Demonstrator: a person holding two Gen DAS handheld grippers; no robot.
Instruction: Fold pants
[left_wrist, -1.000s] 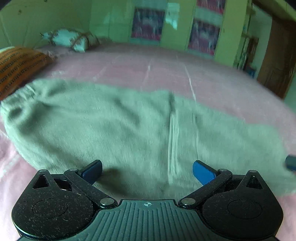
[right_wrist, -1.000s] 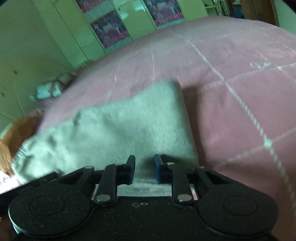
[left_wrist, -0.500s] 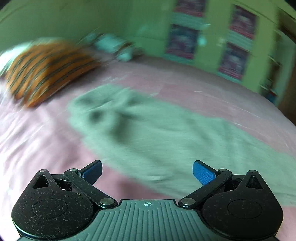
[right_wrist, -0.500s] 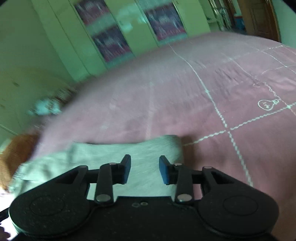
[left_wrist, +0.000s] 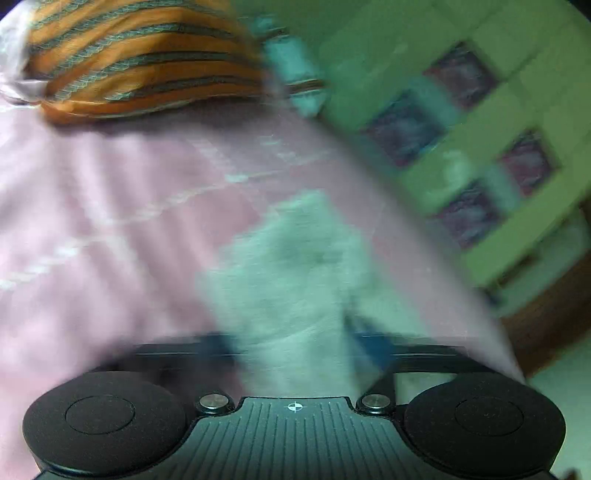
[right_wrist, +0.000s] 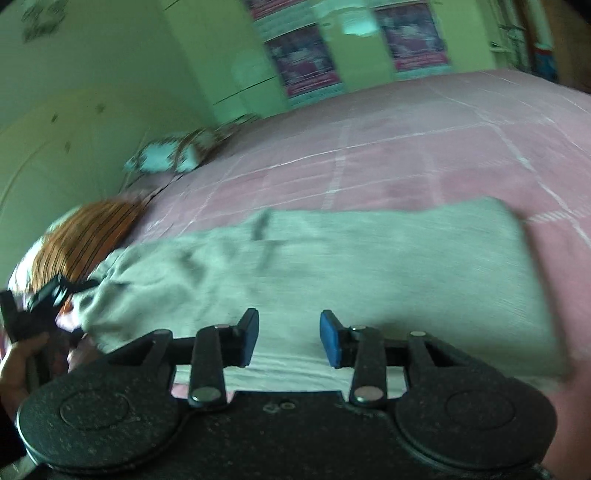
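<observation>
Grey-green pants (right_wrist: 332, 269) lie flat across a pink bed sheet (right_wrist: 424, 147), waist end at the left, leg end at the right. My left gripper (left_wrist: 295, 343) is at the waist end, badly blurred. Its jaws are closing, and a bunched strip of the pants (left_wrist: 295, 280) fills the gap between the blue pads. The right wrist view shows that same left gripper (right_wrist: 44, 299) at the far left, held by a hand (right_wrist: 18, 365). My right gripper (right_wrist: 290, 338) hovers over the near edge of the pants. Its jaws are opening, a gap shows between the pads, and nothing is pinched.
An orange striped pillow (left_wrist: 140, 62) lies just beyond the waist end, with a teal patterned pillow (right_wrist: 170, 157) farther back. Green wardrobe doors (right_wrist: 332, 48) stand behind the bed. Pink sheet stretches to the right of the leg end.
The left gripper swung left along the pants to the waist end and rolled; its jaws went from wide open to closing on cloth. The right gripper shifted along the near edge; its jaws widened slightly.
</observation>
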